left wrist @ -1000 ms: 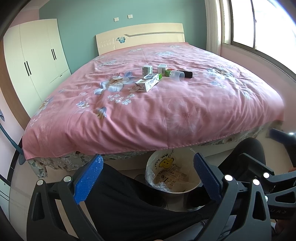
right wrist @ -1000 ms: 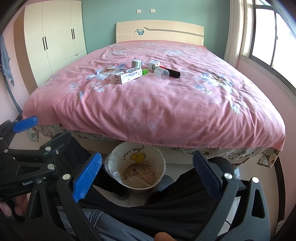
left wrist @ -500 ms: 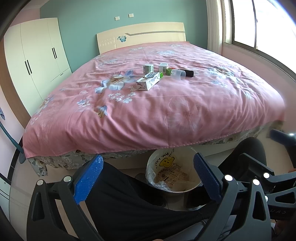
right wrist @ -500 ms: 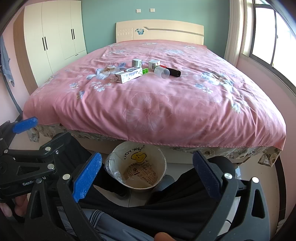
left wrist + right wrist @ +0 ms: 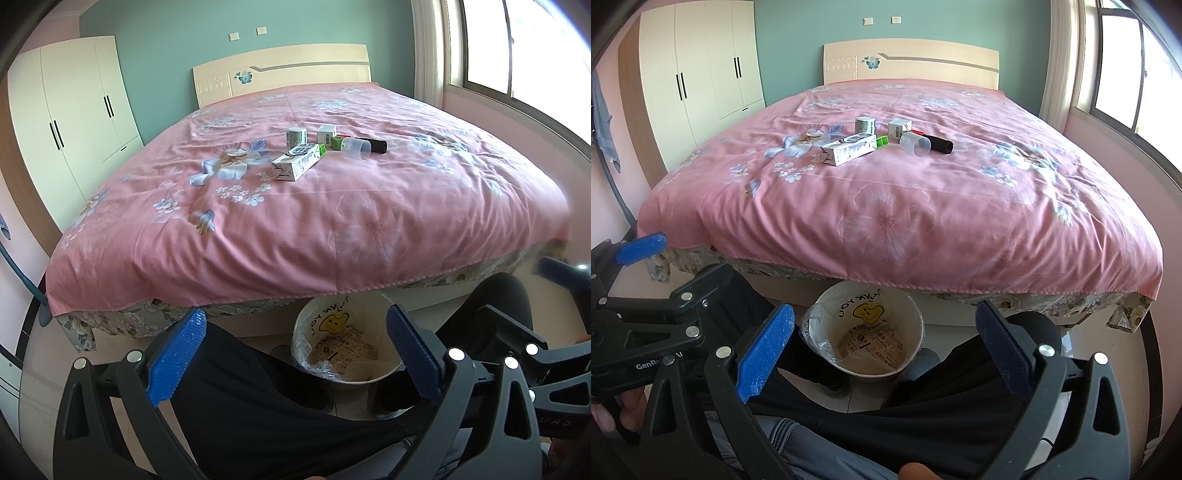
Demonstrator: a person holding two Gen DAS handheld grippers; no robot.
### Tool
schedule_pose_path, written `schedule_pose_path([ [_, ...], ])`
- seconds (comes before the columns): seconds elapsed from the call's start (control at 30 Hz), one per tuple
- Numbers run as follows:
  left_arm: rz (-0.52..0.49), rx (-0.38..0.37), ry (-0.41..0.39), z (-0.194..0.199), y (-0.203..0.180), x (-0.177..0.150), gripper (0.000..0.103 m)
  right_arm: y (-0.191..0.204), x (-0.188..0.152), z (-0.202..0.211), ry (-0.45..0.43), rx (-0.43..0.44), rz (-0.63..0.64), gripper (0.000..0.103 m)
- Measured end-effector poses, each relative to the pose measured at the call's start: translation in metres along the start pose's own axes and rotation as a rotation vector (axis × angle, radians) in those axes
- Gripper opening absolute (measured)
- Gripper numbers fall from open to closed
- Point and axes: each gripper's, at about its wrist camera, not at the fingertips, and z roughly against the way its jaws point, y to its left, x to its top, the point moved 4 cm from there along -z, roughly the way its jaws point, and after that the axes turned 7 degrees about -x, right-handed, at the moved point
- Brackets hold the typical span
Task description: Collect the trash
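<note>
Trash lies in a cluster mid-bed on the pink floral bedspread (image 5: 332, 229) (image 5: 923, 206): a long white carton (image 5: 295, 165) (image 5: 848, 149), a small tin (image 5: 296, 135) (image 5: 864, 124), a little white box (image 5: 327, 133) (image 5: 899, 129), a green block (image 5: 337, 142) (image 5: 882, 141), a clear plastic cup (image 5: 355, 148) (image 5: 915, 143) and a black tube (image 5: 376, 146) (image 5: 938, 144). A lined bin (image 5: 345, 341) (image 5: 866, 334) with a smiley face stands on the floor at the bed's foot. My left gripper (image 5: 295, 356) and right gripper (image 5: 882, 350) both hover open and empty above the bin.
A white wardrobe (image 5: 70, 147) (image 5: 698, 74) fills the left wall; a window (image 5: 517, 48) (image 5: 1126, 74) is on the right. The person's dark-trousered legs (image 5: 258, 406) (image 5: 923, 406) flank the bin. Each view shows the other gripper at its edge.
Both cameras have tilted slightly, so the bed and trash sit a little lower and nearer in view. Both grippers stay open and empty.
</note>
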Motion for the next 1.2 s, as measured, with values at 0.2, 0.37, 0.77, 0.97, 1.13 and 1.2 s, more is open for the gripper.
schedule_pose_path([
  [0.2,0.0,0.0,0.002,0.0,0.0,0.0,0.099,0.0,0.0,0.0,0.002,-0.001,0.0,0.097],
  [0.37,-0.001,0.001,0.002,0.0,0.0,0.0,0.099,0.001,0.0,-0.001,0.002,0.0,-0.001,0.097],
  [0.77,-0.01,-0.004,0.018,-0.005,0.003,0.001,0.099,0.003,-0.001,-0.005,0.013,-0.001,-0.004,0.097],
  [0.97,-0.008,-0.014,0.036,-0.012,-0.001,0.003,0.099,0.001,0.0,-0.01,0.021,-0.006,0.0,0.097],
  [1.13,-0.012,-0.005,0.031,-0.016,-0.002,0.008,0.099,0.001,0.003,-0.012,0.019,-0.002,0.003,0.097],
  [1.2,-0.01,-0.004,0.031,-0.018,0.0,0.01,0.099,0.002,0.006,-0.015,0.02,0.001,0.006,0.097],
])
